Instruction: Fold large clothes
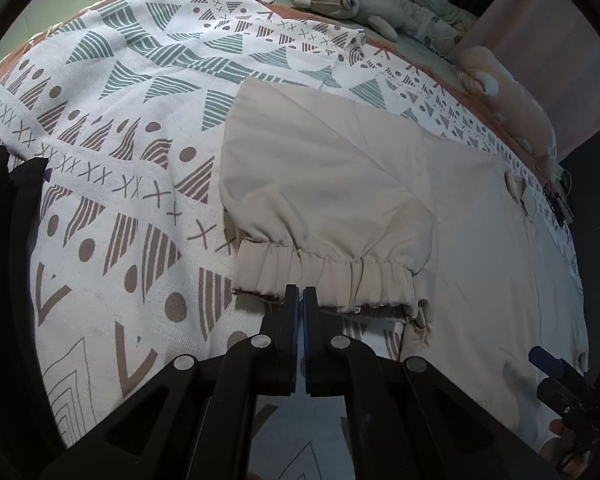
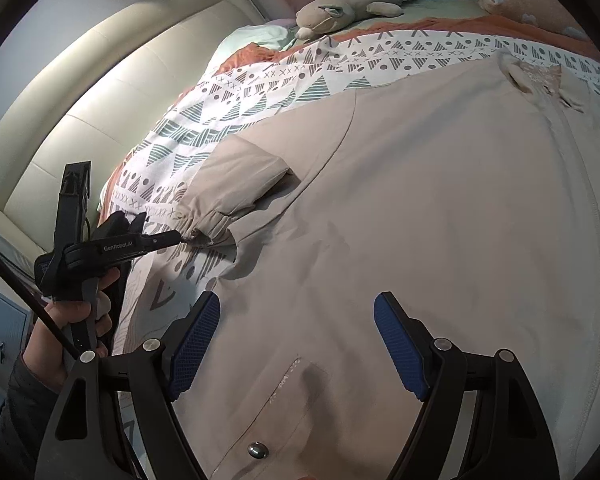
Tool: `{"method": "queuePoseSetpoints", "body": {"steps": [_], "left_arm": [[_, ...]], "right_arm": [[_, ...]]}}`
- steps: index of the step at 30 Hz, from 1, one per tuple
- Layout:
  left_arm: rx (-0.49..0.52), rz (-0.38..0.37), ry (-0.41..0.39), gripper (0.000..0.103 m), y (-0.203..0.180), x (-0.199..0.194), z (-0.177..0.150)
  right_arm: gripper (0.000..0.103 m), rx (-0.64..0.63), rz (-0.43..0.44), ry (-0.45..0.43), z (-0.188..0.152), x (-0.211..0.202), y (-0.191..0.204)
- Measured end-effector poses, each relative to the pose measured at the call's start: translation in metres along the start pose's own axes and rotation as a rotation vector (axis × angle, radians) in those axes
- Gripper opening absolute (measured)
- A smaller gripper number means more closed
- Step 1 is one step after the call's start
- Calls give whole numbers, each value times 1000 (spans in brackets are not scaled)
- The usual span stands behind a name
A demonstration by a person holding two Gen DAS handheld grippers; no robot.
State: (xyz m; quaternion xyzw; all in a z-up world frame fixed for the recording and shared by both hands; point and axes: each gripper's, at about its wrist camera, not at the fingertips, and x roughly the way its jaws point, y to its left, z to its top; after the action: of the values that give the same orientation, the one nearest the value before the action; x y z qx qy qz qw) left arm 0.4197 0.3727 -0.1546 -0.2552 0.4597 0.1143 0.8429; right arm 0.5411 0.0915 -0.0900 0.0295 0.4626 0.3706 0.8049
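A large beige jacket (image 2: 400, 184) lies spread front-up on a patterned bedspread (image 1: 112, 168); its body also shows in the left wrist view (image 1: 492, 248). Its left sleeve (image 1: 324, 176) is folded back on itself, the elastic cuff (image 1: 324, 280) nearest me. My left gripper (image 1: 301, 294) is shut on the cuff's edge; the right wrist view shows it from the side (image 2: 178, 237) pinching the cuff (image 2: 204, 224). My right gripper (image 2: 296, 332) is open and empty, hovering over the jacket's lower front near a pocket flap and a snap button (image 2: 258, 450).
A grey plush toy (image 2: 352, 10) and a pink plush (image 1: 508, 92) lie at the far side of the bed. A cream padded headboard (image 2: 80, 92) runs along the left. The right gripper shows at the left wrist view's lower right (image 1: 556, 372).
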Motion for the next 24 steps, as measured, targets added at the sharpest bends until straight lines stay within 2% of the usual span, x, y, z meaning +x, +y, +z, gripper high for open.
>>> {"method": "queuePoseSetpoints", "body": {"steps": [4, 6, 7, 9, 12, 13, 15, 20, 24], "left_arm": [[63, -24, -4, 3, -6, 0, -4], [89, -64, 84, 3, -7, 11, -5], [79, -62, 116, 3, -6, 15, -5], [69, -48, 94, 3, -3, 10, -7], [59, -73, 14, 3, 2, -11, -9], [74, -61, -14, 3, 2, -18, -10], [118, 12, -30, 3, 0, -26, -9], [131, -20, -63, 3, 6, -42, -4], [159, -36, -80, 3, 8, -46, 0]], "right_arm": [[78, -25, -7, 0, 2, 7, 12], [78, -30, -6, 2, 2, 10, 16], [78, -31, -7, 3, 2, 11, 17], [78, -33, -16, 2, 4, 16, 20], [78, -71, -34, -5, 14, 23, 31], [78, -94, -44, -8, 18, 27, 36], [78, -152, -64, -7, 27, 38, 49], [78, -334, -93, 44, 45, 84, 82], [78, -531, -101, 69, 44, 116, 112]]}}
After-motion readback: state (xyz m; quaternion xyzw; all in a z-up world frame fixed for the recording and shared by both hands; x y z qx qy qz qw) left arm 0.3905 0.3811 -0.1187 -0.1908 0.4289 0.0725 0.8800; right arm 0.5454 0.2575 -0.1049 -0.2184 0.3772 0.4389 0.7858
